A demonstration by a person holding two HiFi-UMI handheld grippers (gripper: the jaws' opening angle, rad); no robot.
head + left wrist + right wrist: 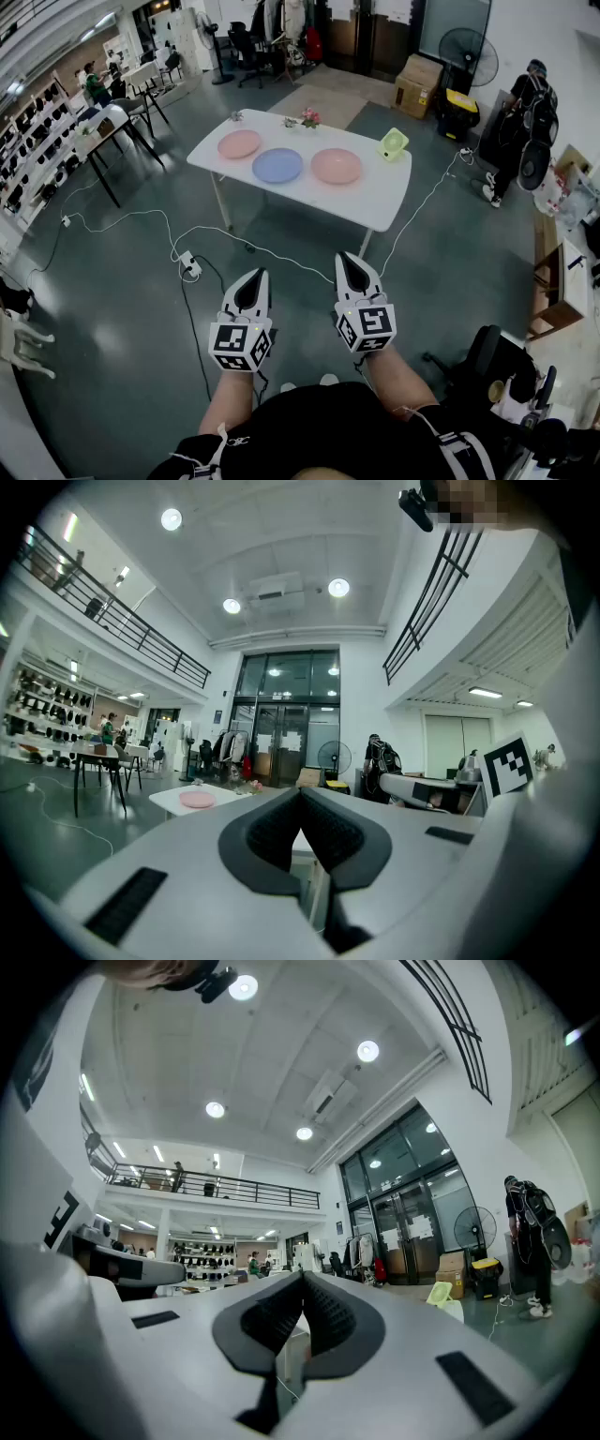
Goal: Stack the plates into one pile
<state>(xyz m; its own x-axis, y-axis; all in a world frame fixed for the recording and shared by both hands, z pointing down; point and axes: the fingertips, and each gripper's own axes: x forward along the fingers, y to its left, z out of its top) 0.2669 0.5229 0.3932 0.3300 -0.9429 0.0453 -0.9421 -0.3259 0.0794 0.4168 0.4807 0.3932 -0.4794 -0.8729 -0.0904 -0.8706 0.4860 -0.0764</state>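
Approach comes first: three plates (277, 165) lie far off on the worktop (375, 199); left tongs (255, 277) and right tongs (349, 261), both closed empty, should open only there.

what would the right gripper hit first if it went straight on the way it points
Probably the table, around its near edge; the right gripper has only open space before it, though depth is unclear.

Left gripper (255, 277), right gripper (350, 260): white shells, black-padded fingers (247, 294), black-white marker cubes (240, 345). Person wears black shirt (328, 427).
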